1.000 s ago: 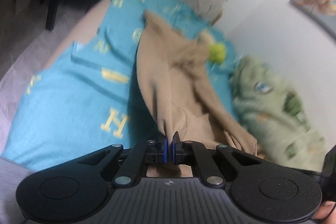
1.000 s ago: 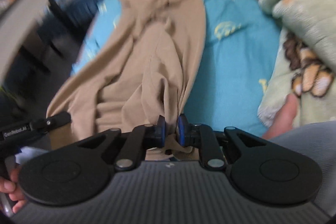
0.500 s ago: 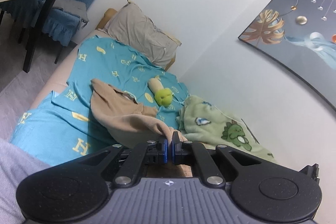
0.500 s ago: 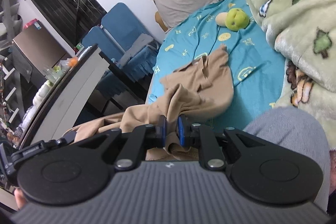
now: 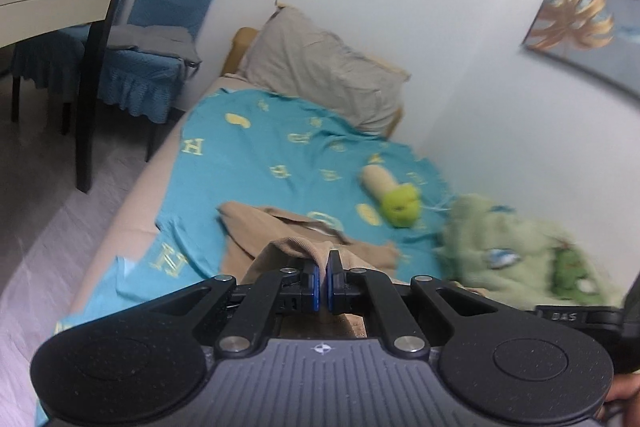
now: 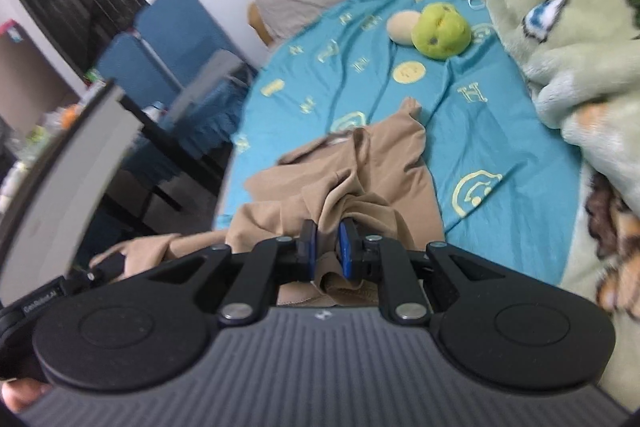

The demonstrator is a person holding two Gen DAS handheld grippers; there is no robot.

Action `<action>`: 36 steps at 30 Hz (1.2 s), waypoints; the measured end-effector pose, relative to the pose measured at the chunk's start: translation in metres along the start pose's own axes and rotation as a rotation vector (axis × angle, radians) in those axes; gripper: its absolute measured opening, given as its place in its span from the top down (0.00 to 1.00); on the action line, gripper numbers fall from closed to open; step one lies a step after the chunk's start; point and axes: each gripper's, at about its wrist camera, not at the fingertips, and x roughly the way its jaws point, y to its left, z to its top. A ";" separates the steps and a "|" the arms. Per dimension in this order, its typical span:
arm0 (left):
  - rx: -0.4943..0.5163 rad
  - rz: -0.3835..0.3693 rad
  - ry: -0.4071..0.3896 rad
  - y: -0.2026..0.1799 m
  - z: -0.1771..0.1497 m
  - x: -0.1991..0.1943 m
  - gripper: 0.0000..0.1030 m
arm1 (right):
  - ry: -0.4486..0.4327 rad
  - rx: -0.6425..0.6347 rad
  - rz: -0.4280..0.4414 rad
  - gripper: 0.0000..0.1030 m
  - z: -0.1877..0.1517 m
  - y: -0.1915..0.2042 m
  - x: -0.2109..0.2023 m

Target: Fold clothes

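Both grippers point forward along the bed, held low over its near end. The left gripper [image 5: 323,281] has its blue pads nearly together, clamped on an edge of the tan garment [image 5: 276,227]; the right gripper [image 6: 329,247] pinches a thicker bunch of the same cloth. One garment lies crumpled on the turquoise bedspread [image 5: 260,155], its far part spread toward the pillow [image 5: 320,67]. There is one green plush toy [image 6: 440,27], one pale green blanket [image 6: 560,7] and two blue chairs [image 5: 160,27].
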 end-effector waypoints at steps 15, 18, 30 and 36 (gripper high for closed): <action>0.101 0.123 0.211 0.055 -0.033 0.187 0.96 | 0.155 -0.069 -0.227 0.83 -0.002 -0.025 0.162; 0.138 0.128 0.222 0.053 -0.040 0.189 0.95 | 0.165 -0.067 -0.234 0.82 0.000 -0.027 0.168; 0.273 0.162 0.125 0.011 -0.035 0.141 0.39 | 0.040 -0.041 -0.226 0.39 0.005 -0.020 0.132; 0.176 0.096 0.081 0.000 -0.042 0.089 0.08 | -0.077 0.034 -0.101 0.15 -0.003 -0.017 0.086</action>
